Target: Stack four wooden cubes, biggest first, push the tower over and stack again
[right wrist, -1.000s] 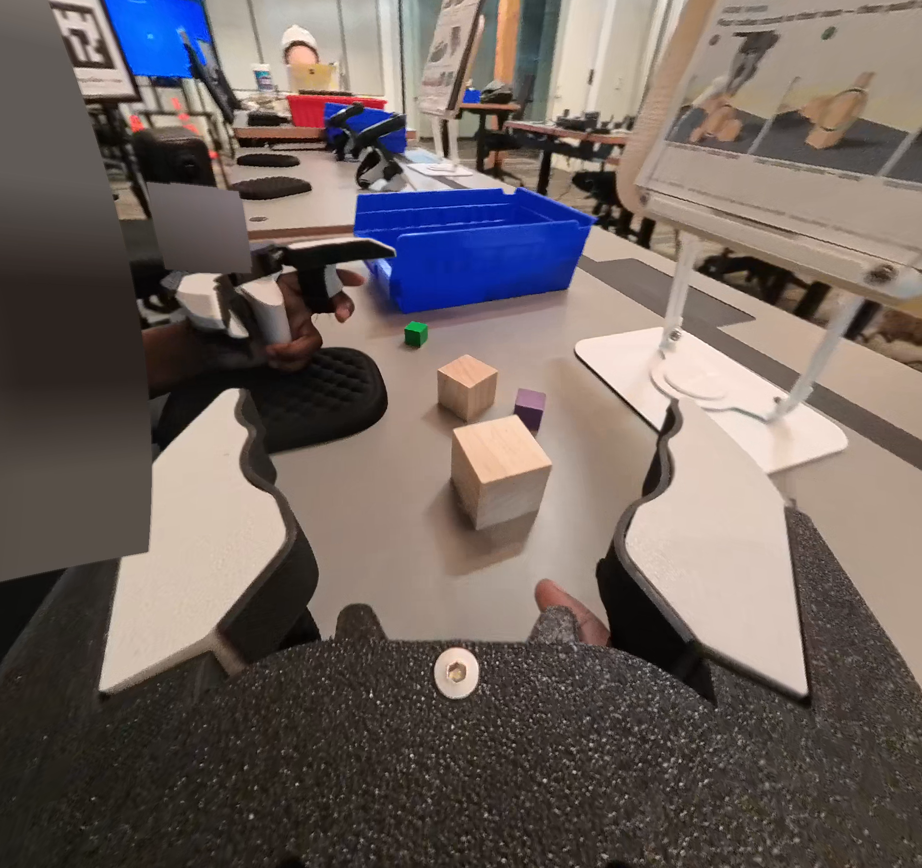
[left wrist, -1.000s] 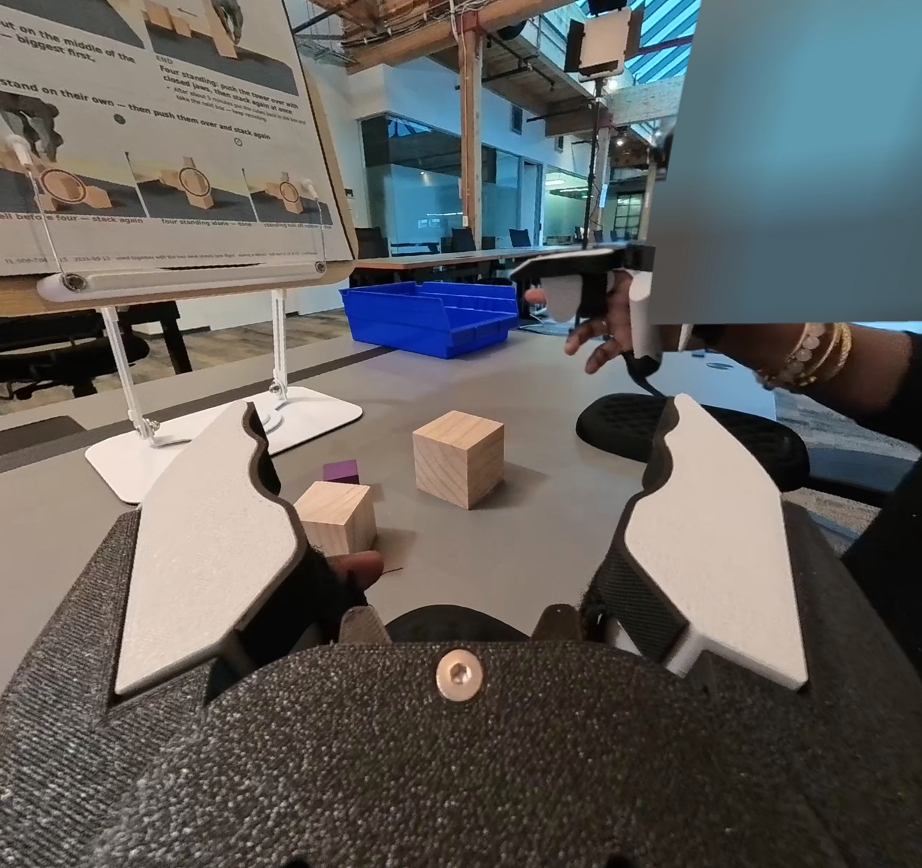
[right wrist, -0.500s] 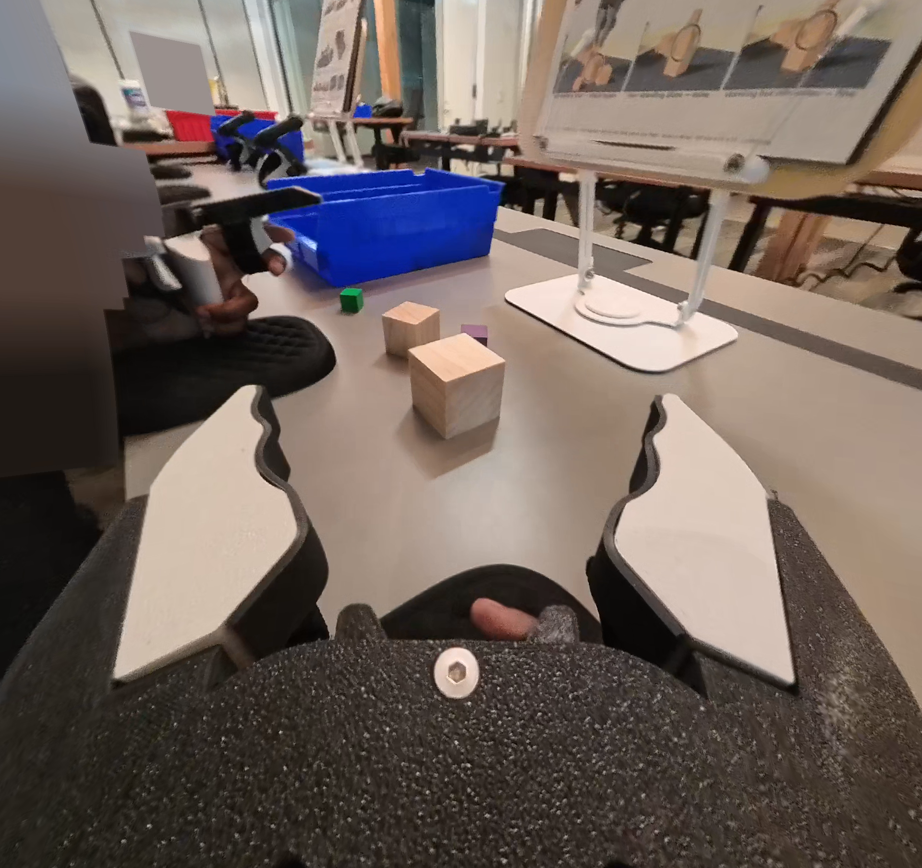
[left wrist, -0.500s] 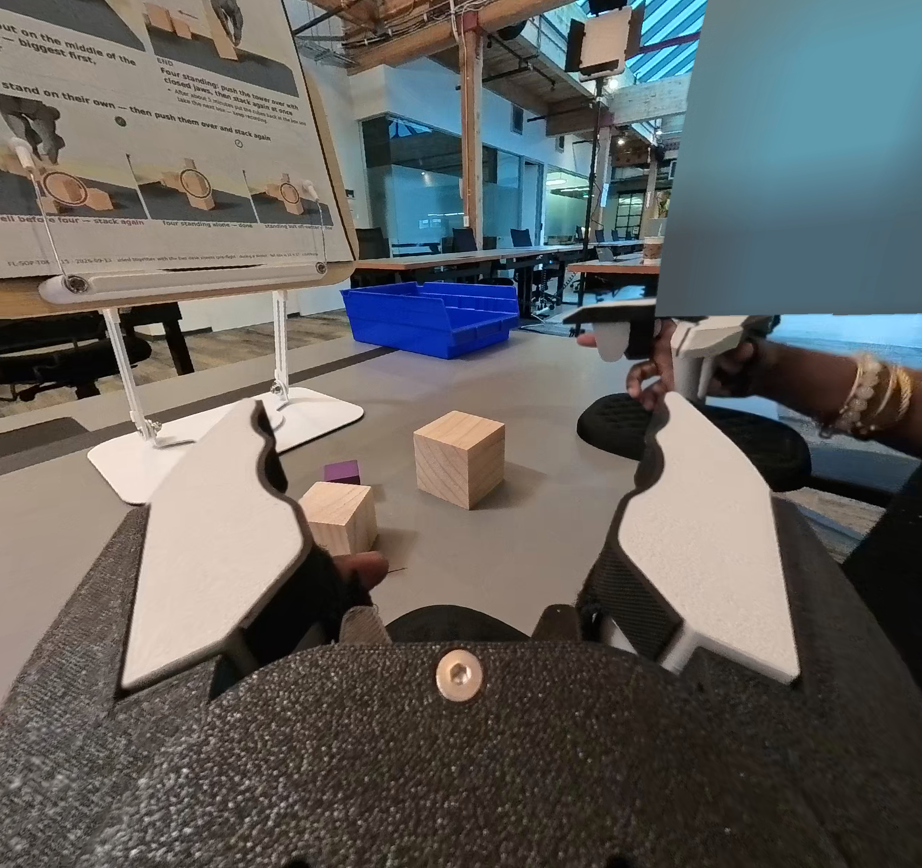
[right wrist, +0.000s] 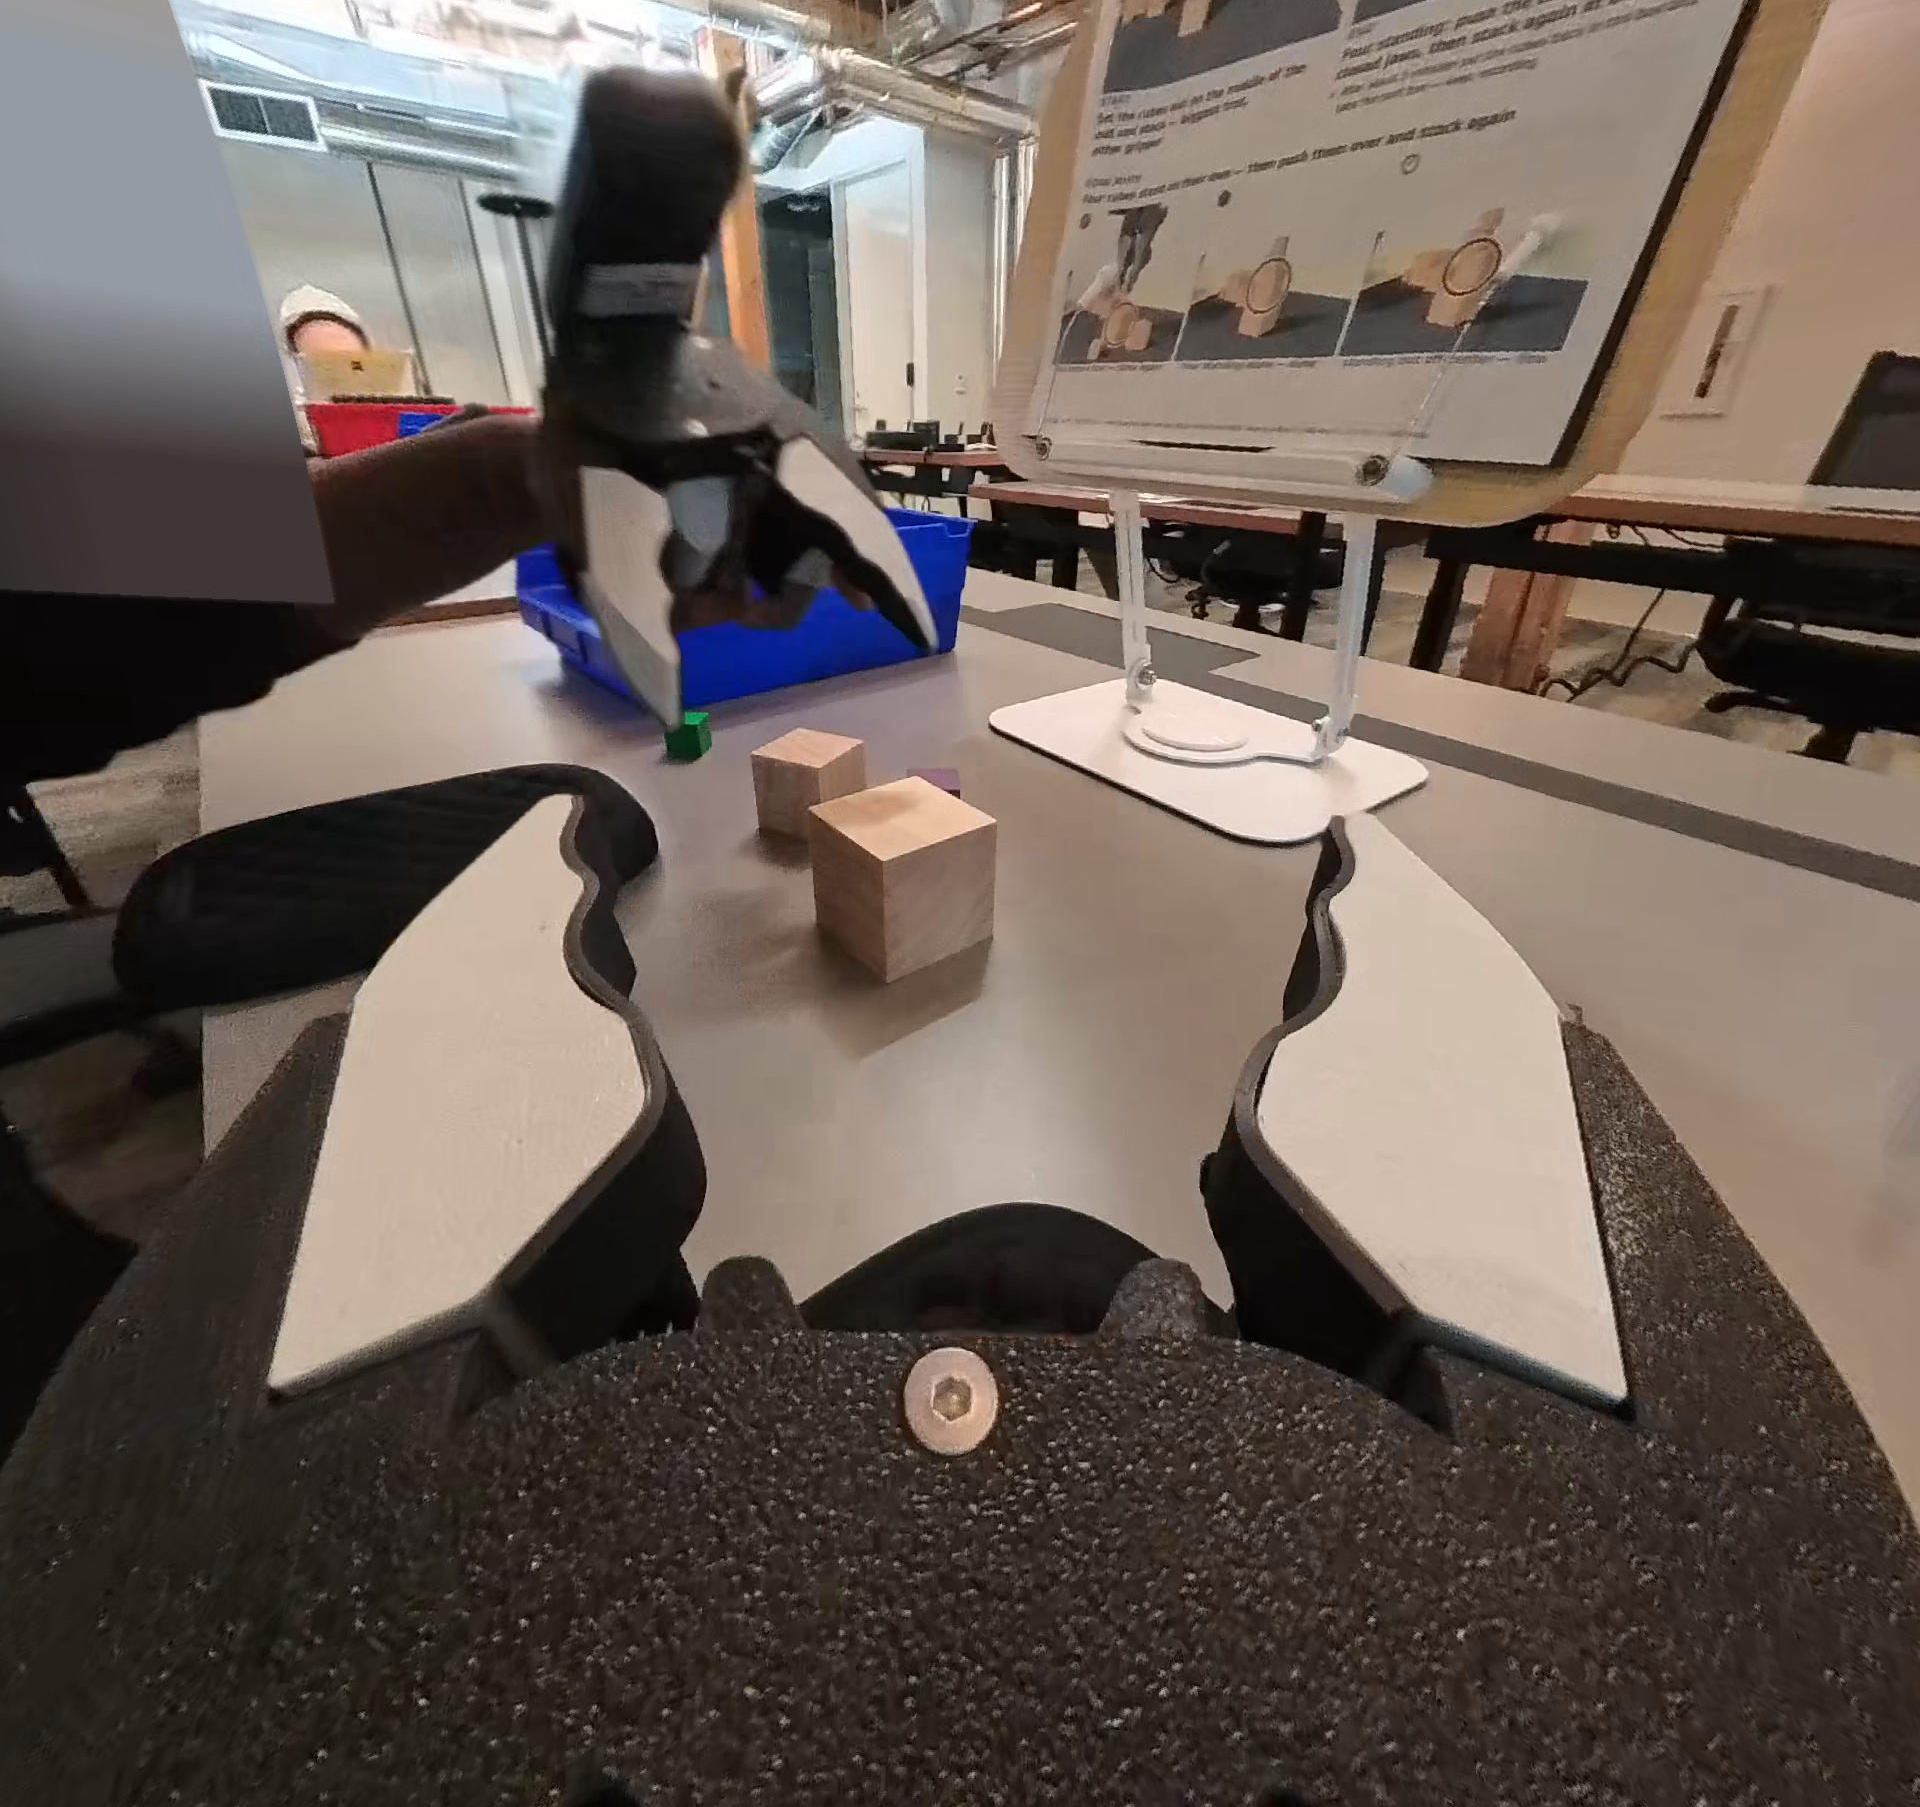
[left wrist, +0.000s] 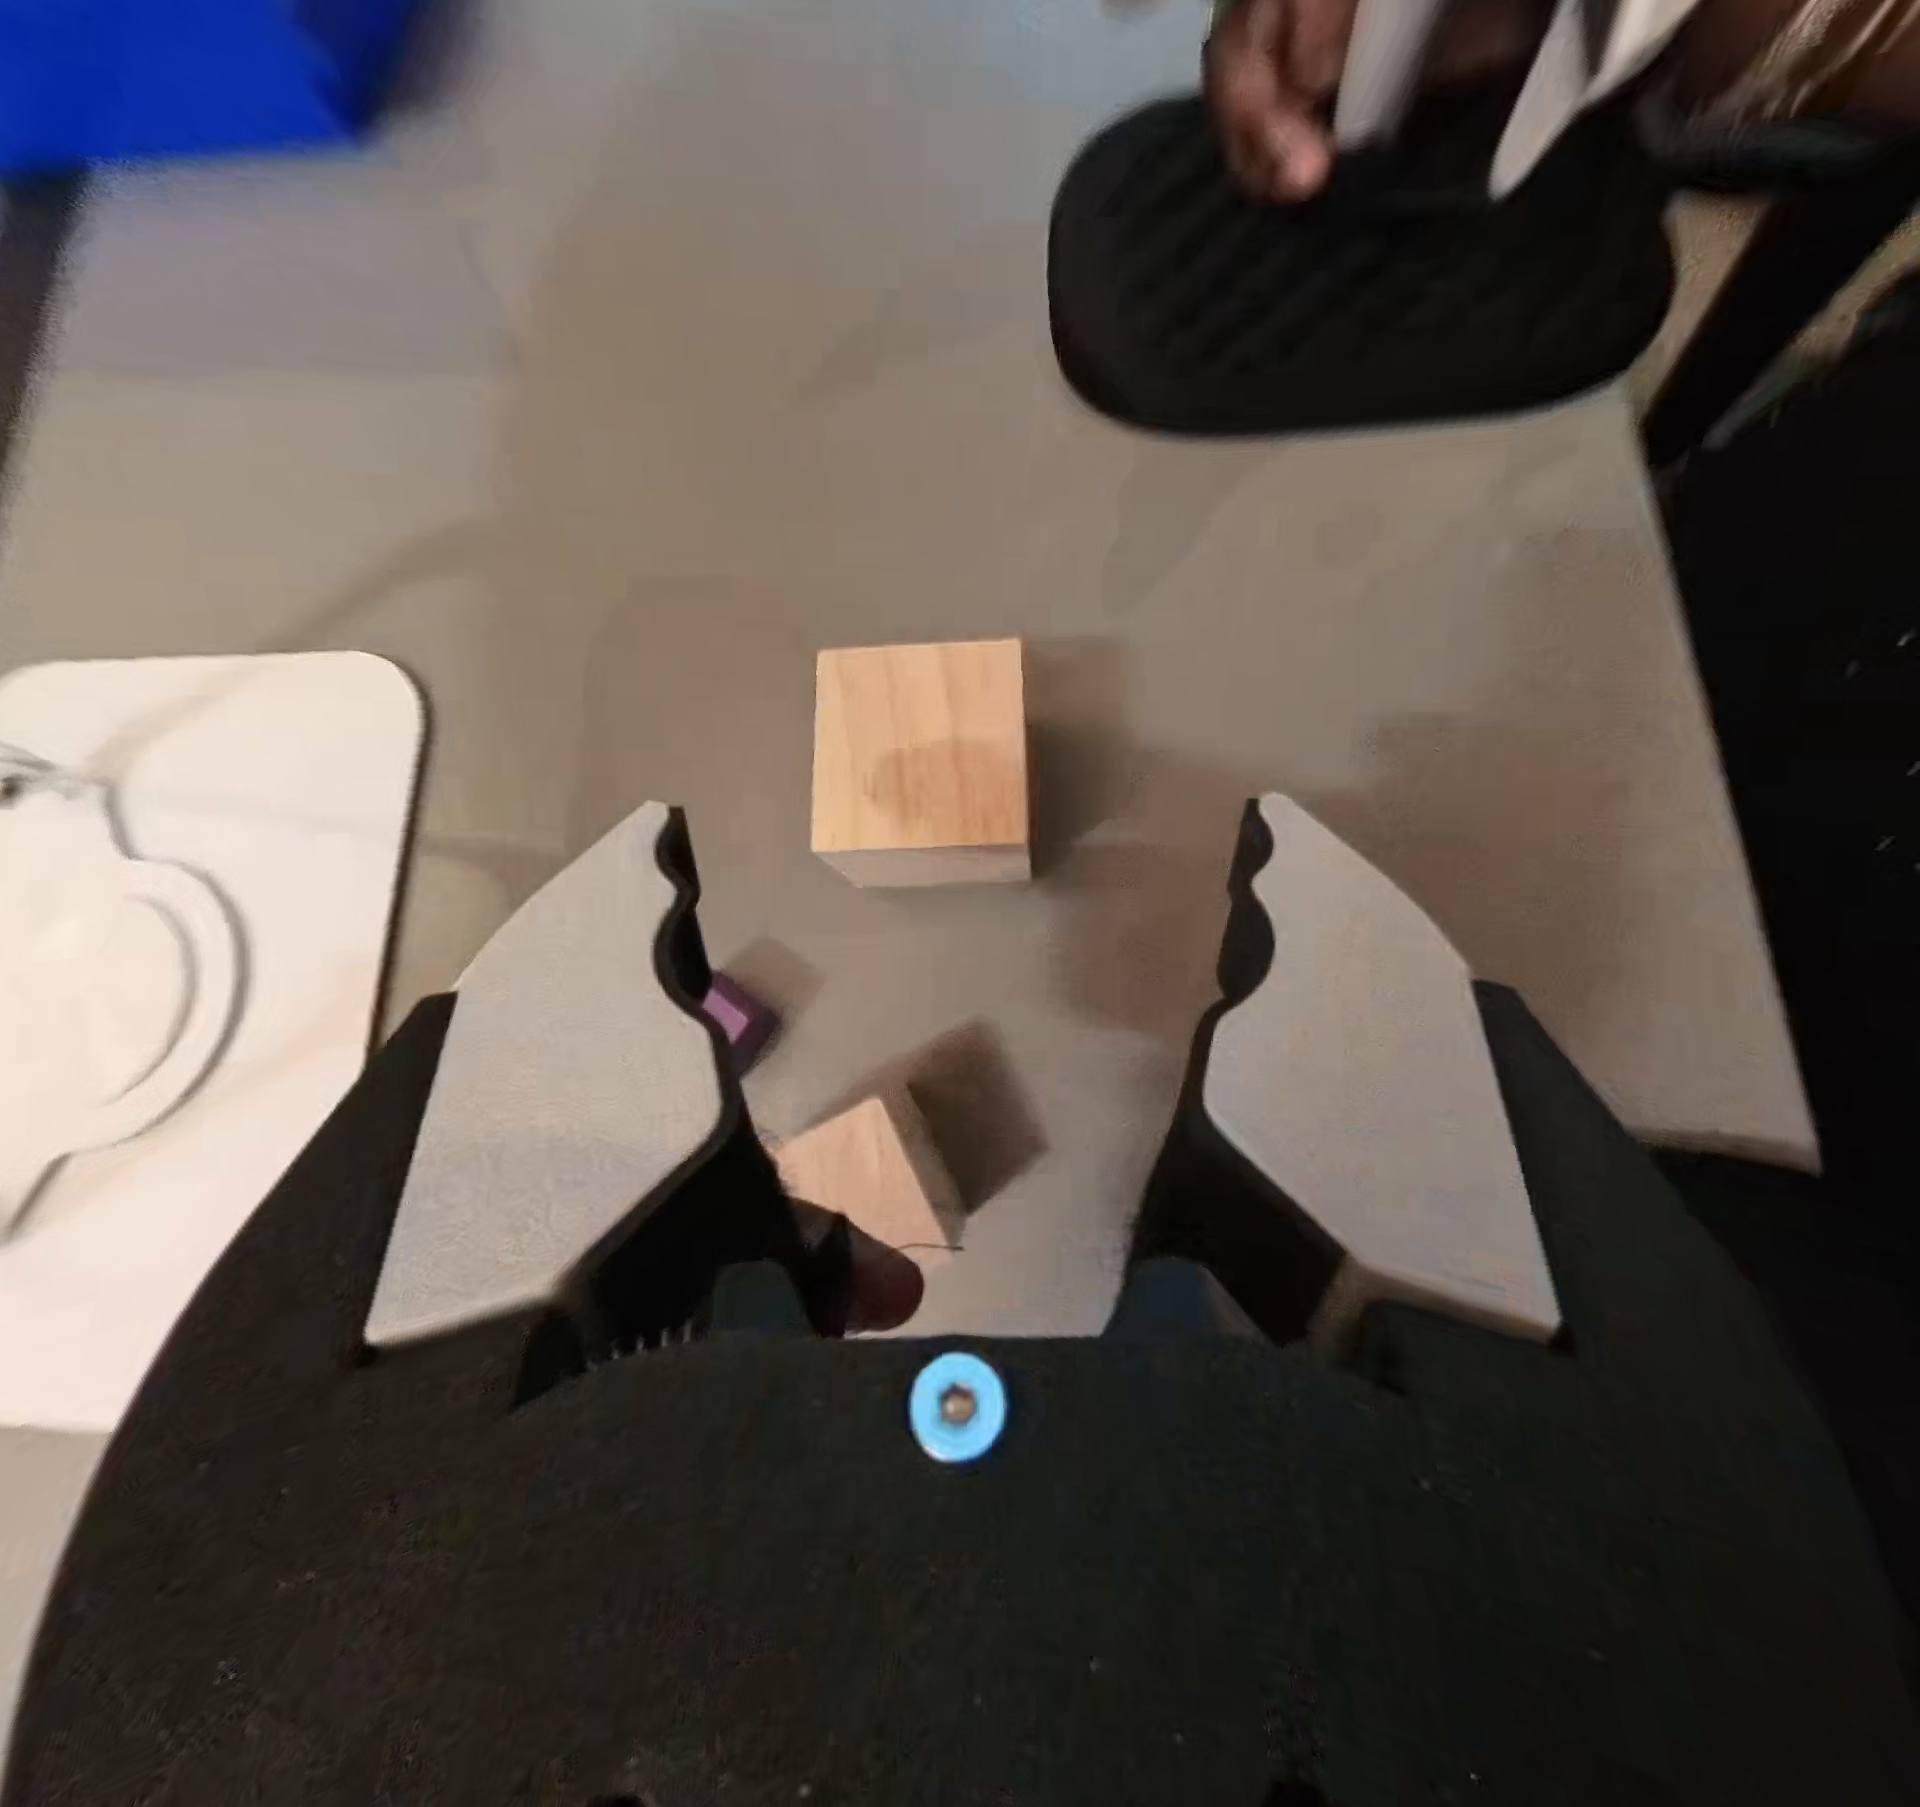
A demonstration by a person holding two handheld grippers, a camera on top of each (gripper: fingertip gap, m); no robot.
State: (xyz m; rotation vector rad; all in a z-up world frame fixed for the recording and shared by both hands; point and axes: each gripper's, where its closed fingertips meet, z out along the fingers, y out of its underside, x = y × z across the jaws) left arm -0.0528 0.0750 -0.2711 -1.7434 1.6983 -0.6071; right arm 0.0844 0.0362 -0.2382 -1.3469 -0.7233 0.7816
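Observation:
My left gripper [left wrist: 961, 817] is open and empty, raised over the grey table and looking down on a large wooden cube [left wrist: 920, 760] that lies just beyond its fingertips. A smaller wooden cube [left wrist: 868, 1175] and a small purple cube [left wrist: 736, 1014] lie below, near its left finger. My right gripper [right wrist: 956, 827] is open and empty, low over the table, with the large wooden cube [right wrist: 902, 879] ahead between its fingers but apart from them. Behind it are the smaller wooden cube [right wrist: 807, 781], the purple cube [right wrist: 935, 778] and a small green cube [right wrist: 688, 737]. The left gripper [right wrist: 769, 656] hangs above them in the right wrist view.
A blue bin [right wrist: 748, 651] stands at the back of the table. A white stand base [right wrist: 1210, 760] carries an instruction board [right wrist: 1382, 178]. A black padded rest [left wrist: 1351, 282] lies at the table's edge, with a hand [left wrist: 1268, 84] above it.
My left gripper has risen and tipped from looking level to looking down over the cubes, and its jaws have narrowed. My right gripper has moved nearer the large cube, its jaws slightly narrower.

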